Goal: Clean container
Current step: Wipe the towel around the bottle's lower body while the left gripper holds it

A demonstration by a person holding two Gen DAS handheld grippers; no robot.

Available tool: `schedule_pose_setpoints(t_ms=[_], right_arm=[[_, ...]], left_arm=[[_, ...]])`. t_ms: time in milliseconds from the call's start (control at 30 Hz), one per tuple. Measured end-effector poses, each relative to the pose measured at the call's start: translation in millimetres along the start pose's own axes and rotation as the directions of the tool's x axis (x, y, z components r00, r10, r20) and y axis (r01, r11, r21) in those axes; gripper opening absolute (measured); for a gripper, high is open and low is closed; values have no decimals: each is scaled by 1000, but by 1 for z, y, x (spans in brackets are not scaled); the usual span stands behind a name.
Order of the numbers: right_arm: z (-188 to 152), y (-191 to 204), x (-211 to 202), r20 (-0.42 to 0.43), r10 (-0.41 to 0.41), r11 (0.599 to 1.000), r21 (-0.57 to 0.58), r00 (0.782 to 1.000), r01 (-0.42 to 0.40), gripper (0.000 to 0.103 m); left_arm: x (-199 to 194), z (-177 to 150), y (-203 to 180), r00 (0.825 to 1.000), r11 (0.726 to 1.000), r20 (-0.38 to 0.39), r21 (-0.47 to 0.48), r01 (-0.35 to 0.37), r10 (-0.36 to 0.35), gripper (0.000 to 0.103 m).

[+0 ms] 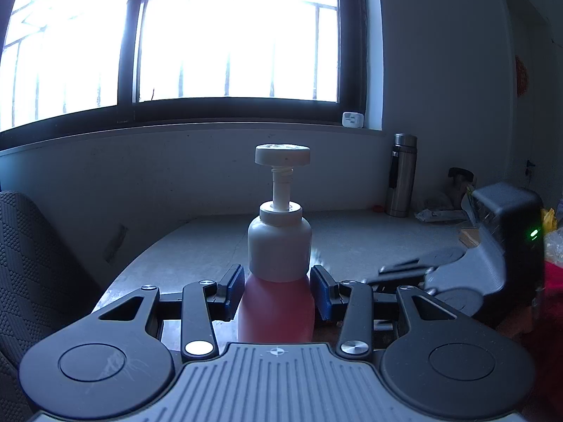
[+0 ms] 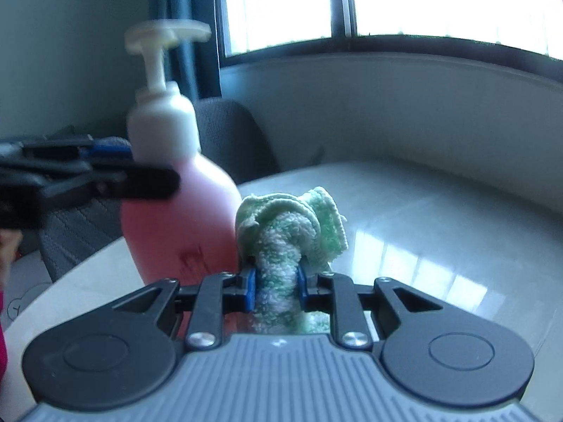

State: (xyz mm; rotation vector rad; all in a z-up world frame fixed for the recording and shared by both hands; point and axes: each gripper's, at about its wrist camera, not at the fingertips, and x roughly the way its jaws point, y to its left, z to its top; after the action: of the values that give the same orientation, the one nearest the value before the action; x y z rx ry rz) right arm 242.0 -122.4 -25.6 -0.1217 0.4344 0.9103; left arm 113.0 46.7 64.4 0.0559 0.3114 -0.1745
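I am pinching the smooth, liquid-heavy bottle (image 1: pixel 278 302) at its waist with my left claw (image 1: pixel 278 292); my right claw (image 2: pixel 276 288) is squeezing the soft cloth (image 2: pixel 288 225).

A wide window (image 1: pixel 232 31) with dark frames and outside bars floods the room with overexposed daylight. Below it runs a pale wall (image 1: pixel 176 176) and a glossy grey table (image 1: pixel 369 239). A dark mesh chair (image 1: pixel 31 256) stands left; a steel flask (image 1: pixel 401 176) and blurred clutter, possibly wrappers, sit far right.
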Motion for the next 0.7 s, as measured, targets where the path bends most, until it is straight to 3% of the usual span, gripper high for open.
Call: schedule_pose_setpoints(t_ms=[200,500,700], right_arm=[[-1,4,2,-37,-14,1000,-29,999,13,22],[13,29,-60,100,57,992,-122,993,-44,22],[6,40,-62,72,64,984,-173,995,-50,22]], left_arm=[[0,0,0,1000,1000,0,0,1,-1,45],[-1,0,-1,1000,1000,0,3,0,0,45],[-1,0,-1,1000,1000,0,2,-3,3,45]])
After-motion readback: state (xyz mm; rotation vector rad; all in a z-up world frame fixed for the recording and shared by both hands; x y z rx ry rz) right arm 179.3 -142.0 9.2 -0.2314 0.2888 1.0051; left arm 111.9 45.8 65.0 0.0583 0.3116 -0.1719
